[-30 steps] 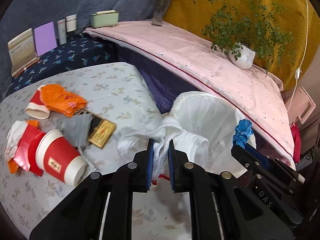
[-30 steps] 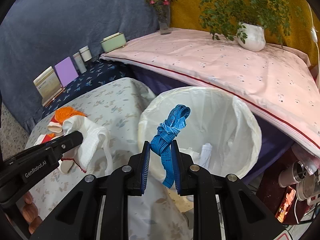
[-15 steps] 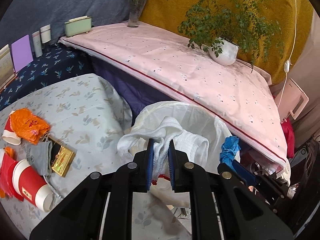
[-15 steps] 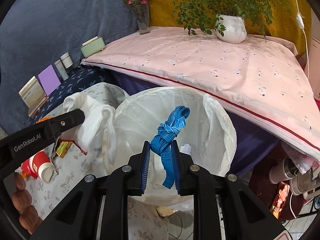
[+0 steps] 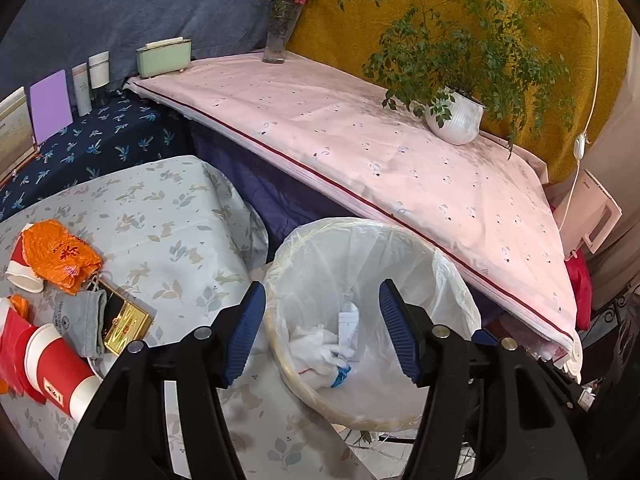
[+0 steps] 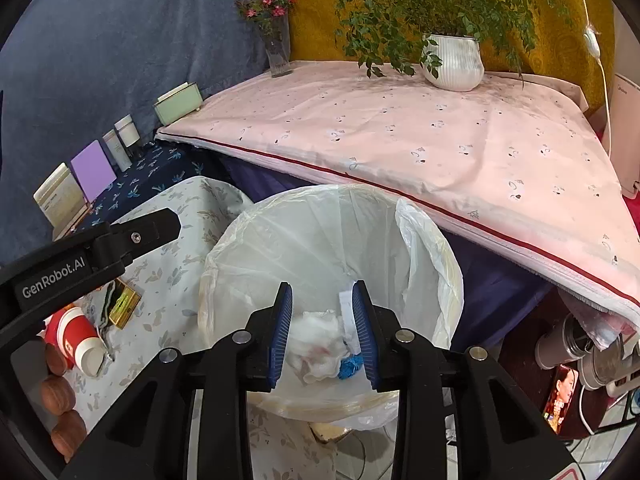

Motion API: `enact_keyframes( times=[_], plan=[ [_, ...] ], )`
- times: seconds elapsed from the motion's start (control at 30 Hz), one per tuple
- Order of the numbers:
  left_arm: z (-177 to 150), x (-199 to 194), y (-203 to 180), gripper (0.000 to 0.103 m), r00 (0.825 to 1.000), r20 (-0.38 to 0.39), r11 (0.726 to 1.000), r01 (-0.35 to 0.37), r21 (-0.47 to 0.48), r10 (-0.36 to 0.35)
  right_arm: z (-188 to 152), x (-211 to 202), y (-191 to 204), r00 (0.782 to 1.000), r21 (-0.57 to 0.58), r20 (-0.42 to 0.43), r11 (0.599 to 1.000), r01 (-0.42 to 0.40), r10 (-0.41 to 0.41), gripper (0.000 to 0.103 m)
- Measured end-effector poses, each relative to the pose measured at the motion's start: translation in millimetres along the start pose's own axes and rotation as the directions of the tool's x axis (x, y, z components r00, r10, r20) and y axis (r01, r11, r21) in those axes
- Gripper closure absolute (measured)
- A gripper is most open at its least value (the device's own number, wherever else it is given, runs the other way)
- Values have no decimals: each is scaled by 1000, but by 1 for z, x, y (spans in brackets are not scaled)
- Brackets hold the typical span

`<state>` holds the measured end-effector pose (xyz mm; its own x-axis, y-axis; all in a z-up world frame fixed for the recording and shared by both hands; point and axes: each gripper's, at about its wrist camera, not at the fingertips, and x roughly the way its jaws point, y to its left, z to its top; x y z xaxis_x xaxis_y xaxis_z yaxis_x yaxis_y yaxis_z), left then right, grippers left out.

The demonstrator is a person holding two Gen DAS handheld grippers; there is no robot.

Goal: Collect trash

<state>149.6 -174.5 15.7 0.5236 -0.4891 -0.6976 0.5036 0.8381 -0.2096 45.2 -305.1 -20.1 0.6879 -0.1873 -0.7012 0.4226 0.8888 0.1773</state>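
A bin lined with a white bag stands beside the floral-cloth table. In it lie a crumpled white tissue, a blue strip and a paper slip. My left gripper is open and empty over the bin. My right gripper is open and empty over the bin too. On the table lie red paper cups, an orange bag, a grey pouch and a gold box.
A pink-covered table with a potted plant and a flower vase runs behind the bin. Bottles, cards and a green box stand at the back left. Cups and clutter sit low on the right.
Both grippers have opened. The white tissue and the blue strip have dropped from them into the bin.
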Motion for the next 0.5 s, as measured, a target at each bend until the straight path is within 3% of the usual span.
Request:
enact_keyframes(
  times=[0.5],
  plan=[
    [-14, -28, 35, 47, 999, 18, 997, -38, -65, 39, -9, -18, 30, 1000, -45, 9, 999, -17, 17, 63]
  ],
)
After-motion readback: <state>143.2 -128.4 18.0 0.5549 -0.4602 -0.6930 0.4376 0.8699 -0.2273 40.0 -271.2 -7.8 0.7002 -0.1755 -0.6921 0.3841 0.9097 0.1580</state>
